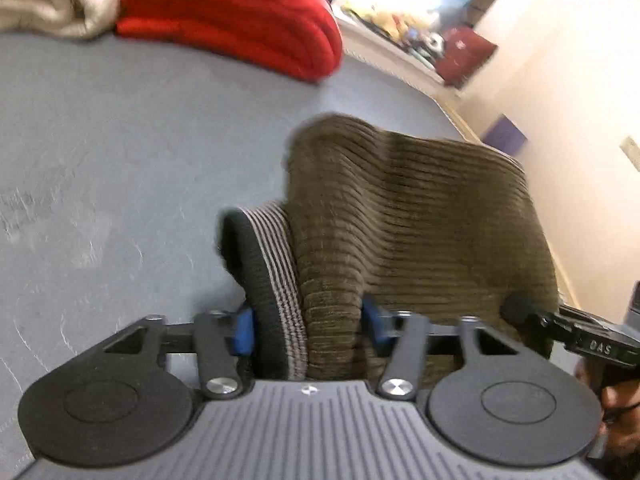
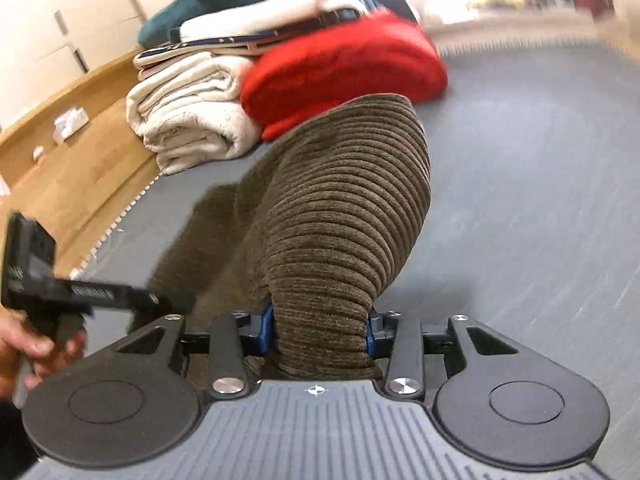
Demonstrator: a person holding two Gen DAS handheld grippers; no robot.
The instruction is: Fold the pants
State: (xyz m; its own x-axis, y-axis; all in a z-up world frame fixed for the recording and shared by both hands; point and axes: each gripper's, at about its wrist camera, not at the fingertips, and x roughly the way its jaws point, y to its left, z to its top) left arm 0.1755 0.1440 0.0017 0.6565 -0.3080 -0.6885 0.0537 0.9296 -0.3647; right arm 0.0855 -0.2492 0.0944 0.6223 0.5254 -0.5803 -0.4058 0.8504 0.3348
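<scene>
right tool [image 2: 320,326] clamps bunched brown corduroy pants [image 2: 344,216] — red folded cloth [image 2: 344,68] and cream towels [image 2: 192,116] lie far behind.

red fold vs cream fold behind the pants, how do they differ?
Colour: the red fold is bright red, the cream fold off-white. Load: the cream fold has more clothes stacked on it, the red fold has none. Place: in the right wrist view the pants overlap the red fold's edge, while the cream fold sits clear to the left. Both lie folded on the grey surface.
</scene>
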